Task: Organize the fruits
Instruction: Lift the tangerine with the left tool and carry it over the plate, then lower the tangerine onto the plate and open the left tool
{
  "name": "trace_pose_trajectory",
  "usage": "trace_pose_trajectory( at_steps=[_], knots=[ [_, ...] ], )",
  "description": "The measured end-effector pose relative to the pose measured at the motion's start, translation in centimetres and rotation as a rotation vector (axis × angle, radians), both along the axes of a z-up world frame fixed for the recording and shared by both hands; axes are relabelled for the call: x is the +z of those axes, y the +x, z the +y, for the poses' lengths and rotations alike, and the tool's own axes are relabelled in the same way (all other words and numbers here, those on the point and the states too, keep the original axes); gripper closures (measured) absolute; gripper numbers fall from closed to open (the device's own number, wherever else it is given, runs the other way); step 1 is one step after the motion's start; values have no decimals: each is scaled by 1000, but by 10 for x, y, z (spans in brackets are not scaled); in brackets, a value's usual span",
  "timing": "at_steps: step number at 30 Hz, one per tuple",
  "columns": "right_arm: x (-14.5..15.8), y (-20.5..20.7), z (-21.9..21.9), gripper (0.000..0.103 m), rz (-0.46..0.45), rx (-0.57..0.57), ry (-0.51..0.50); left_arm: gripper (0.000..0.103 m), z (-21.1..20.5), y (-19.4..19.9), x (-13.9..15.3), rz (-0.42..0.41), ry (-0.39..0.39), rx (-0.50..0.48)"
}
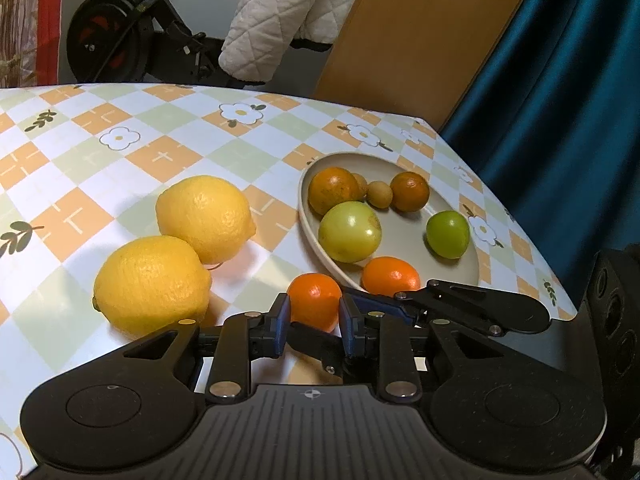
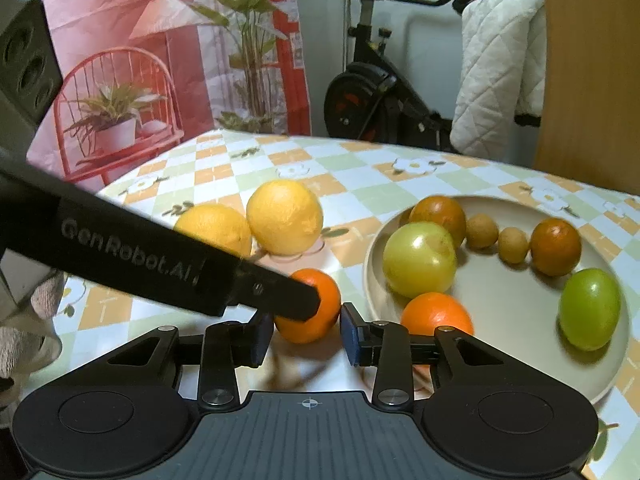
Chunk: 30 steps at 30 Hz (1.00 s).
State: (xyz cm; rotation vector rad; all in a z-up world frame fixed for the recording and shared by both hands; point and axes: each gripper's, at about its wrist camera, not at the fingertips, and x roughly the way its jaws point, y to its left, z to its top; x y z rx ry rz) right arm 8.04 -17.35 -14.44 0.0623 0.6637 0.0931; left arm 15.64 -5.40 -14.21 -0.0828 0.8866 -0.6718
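Left gripper [image 1: 314, 314]: lower centre of the left wrist view, blue pads narrowed onto a small orange [image 1: 315, 305] that sits on the tablecloth [image 1: 132, 168]; the pads press on both of its sides
Same orange from the right: at lower centre of the right wrist view [image 2: 310, 306], with the black finger of the left gripper crossing in front of it from the left edge
Right gripper [image 2: 306, 338]: lower centre of its own view, jaws narrowly apart with nothing between the pads (the held orange lies just beyond the tips); whether the pads touch it I cannot tell
Lemons: two, touching each other, left of centre in the left wrist view, nearer lemon [image 1: 152, 284] and farther lemon [image 1: 205, 218]
Plate [image 1: 452, 280]: beige, right of centre, just beside the held orange
On the plate: second small orange [image 1: 391, 276] at the near rim, pale green fruit [image 1: 350, 232], darker green fruit [image 1: 448, 234], two brownish-orange fruits [image 1: 334, 190] [image 1: 410, 191], small tan fruits [image 1: 379, 194] between them
Background: exercise bike [image 2: 372, 92] and quilted white cloth [image 1: 276, 20] beyond the table
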Motion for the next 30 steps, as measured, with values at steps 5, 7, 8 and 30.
trace_pose_trajectory(
  at_steps=[5, 7, 8, 30],
  knots=[
    [8, -9, -6, 71, -27, -18, 2, 75, -9, -7, 11, -30, -2, -15],
    [12, -13, -8, 72, -36, -21, 9, 75, -12, -8, 15, -43, 2, -19],
    [13, -15, -9, 72, -43, -25, 3, 75, -13, -8, 17, -40, -9, -24],
    [23, -29, -75, 72, -110, -215, 33, 75, -86, 9, 25, -59, 1, -122]
  ],
)
